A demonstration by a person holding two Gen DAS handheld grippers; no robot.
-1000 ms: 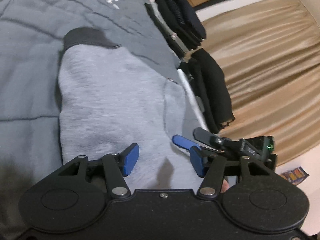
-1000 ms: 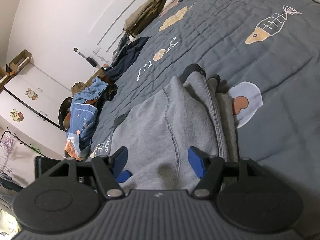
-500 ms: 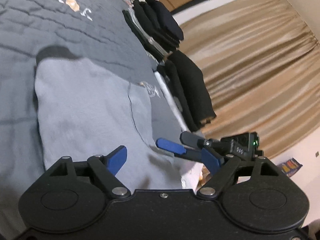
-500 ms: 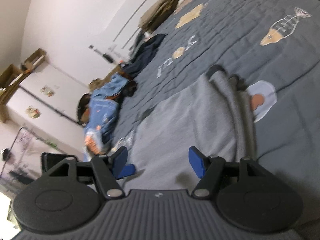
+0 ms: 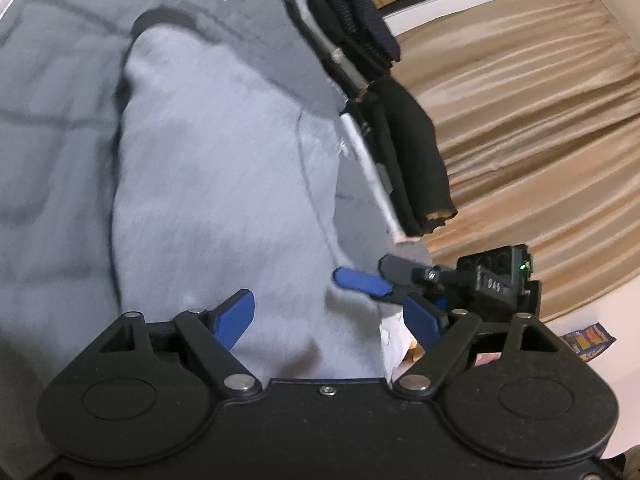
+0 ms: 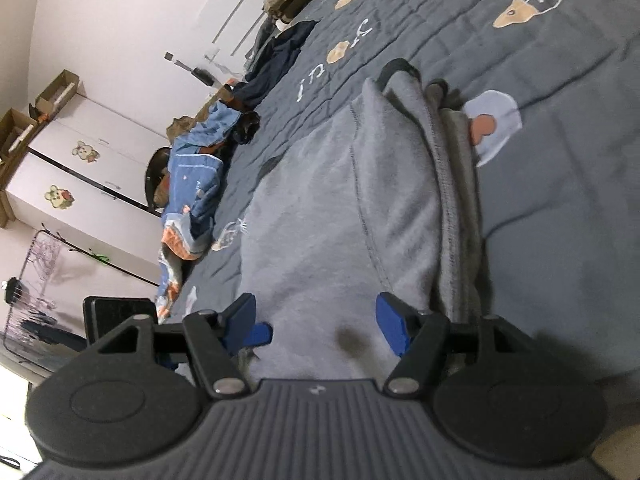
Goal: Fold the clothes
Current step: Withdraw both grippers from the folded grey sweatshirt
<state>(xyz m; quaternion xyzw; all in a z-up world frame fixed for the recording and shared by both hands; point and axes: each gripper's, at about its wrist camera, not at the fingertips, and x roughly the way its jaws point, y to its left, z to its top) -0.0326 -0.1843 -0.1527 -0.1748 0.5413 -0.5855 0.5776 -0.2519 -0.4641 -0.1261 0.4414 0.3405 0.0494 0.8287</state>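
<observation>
Grey folded sweatshirt (image 5: pixel 224 184) lies just ahead, below my 2 forward-tilted grippers, left gripper (image 5: pixel 328 318) just opened wide, right gripper (image 6: pixel 316 320) apart, neither gripping.

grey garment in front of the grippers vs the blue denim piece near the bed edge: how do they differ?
The grey garment is plain, while the blue denim piece shows orange patches. The grey garment lies flat, folded in layers with stacked edges along one side; the blue denim piece lies in a crumpled heap. The grey garment sits right before the right gripper; the blue denim piece lies farther off. Both rest on the dark quilt.
</observation>
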